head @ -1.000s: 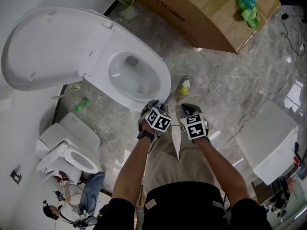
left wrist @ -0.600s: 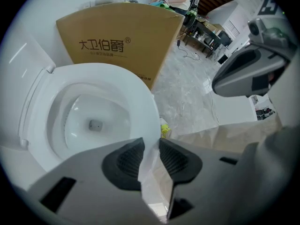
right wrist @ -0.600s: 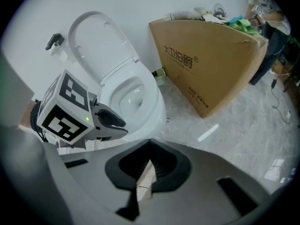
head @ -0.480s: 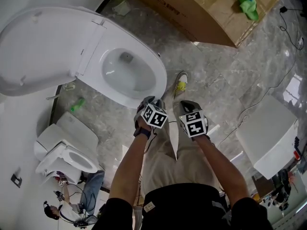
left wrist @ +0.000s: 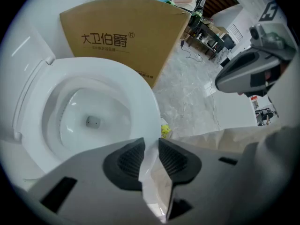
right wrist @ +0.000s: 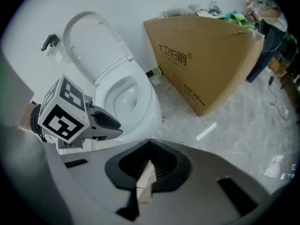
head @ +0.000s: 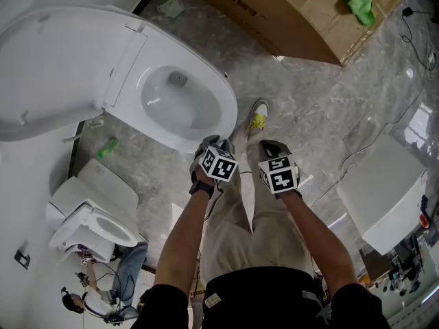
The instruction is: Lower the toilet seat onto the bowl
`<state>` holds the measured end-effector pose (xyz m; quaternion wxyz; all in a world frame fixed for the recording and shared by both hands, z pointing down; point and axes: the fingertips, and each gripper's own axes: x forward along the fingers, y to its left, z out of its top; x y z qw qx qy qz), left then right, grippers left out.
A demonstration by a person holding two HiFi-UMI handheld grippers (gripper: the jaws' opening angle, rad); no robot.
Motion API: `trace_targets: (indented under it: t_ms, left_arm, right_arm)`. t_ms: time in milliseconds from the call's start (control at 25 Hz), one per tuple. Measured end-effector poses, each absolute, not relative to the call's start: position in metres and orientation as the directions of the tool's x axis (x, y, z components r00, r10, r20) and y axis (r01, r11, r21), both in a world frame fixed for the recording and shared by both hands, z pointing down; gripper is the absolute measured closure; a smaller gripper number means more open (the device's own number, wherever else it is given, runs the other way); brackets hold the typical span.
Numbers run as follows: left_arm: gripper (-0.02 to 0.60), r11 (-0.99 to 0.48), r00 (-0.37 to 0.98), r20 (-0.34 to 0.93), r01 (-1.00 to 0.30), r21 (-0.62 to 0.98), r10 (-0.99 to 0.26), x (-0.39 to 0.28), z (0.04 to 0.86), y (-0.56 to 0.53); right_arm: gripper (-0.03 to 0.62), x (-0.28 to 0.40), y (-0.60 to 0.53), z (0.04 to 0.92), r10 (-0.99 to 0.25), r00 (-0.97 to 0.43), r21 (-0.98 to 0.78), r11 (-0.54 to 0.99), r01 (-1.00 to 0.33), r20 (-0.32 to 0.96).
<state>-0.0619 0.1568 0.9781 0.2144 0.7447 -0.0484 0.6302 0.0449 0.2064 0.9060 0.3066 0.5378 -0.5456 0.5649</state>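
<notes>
While toilet seat point(head: 55, 67) stays raised, left tongs point(left wrist: 151, 144) narrow further, empty; right tongs point(right wrist: 150, 146) clenched, empty.

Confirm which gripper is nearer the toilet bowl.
Left. In the head view the left gripper sits right by the front rim of the toilet bowl. The right gripper is beside it, on the side away from the bowl.

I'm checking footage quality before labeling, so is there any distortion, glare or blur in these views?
Head view: sharp and evenly lit, with bright glare on the glossy marble floor at right. Left gripper view: strong fisheye, dark vignette corners, the cardboard box edges bowed. Right gripper view: same fisheye and dark corners, the toilet clear.
</notes>
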Motion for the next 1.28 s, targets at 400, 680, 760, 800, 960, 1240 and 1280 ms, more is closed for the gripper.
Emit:
trace_targets:
  t_ms: [400,680,760,800,960,1240,1280]
  left_arm:
    - [0.571,-0.911,0.153,0.982,-0.379,0.164,0.113,-0.094,0.998,0.100]
    - [0.572,-0.875,0.190,0.966,-0.422,0.239,0.173,-0.073,1.009,0.124]
    - [0.572,-0.853,0.190,0.966,-0.461,0.244,0.174,-0.074,1.012,0.124]
    - [0.572,-0.843,0.191,0.966,-0.476,0.249,0.177,-0.074,1.013,0.124]
    - [0.572,-0.837,0.189,0.966,-0.488,0.247,0.175,-0.073,1.017,0.124]
    - [0.572,-0.818,0.185,0.966,-0.516,0.253,0.182,-0.074,1.018,0.123]
    - [0.572,-0.820,0.181,0.966,-0.514,0.251,0.183,-0.073,1.018,0.123]
  right_arm:
    - [0.600,0.048,0.222,0.917,-0.222,-0.238,-0.290,-0.241,-0.926,0.946]
    - [0.600,0.043,0.228,0.920,-0.211,-0.253,-0.299,-0.228,-0.927,0.944]
    - [0.600,0.046,0.229,0.921,-0.210,-0.251,-0.297,-0.230,-0.927,0.945]
    - [0.600,0.047,0.229,0.921,-0.210,-0.250,-0.296,-0.232,-0.927,0.945]
    - [0.600,0.054,0.232,0.925,-0.209,-0.247,-0.295,-0.240,-0.925,0.946]
    - [0.600,0.049,0.236,0.926,-0.210,-0.257,-0.305,-0.238,-0.922,0.943]
    - [0.600,0.048,0.236,0.926,-0.210,-0.259,-0.306,-0.239,-0.922,0.943]
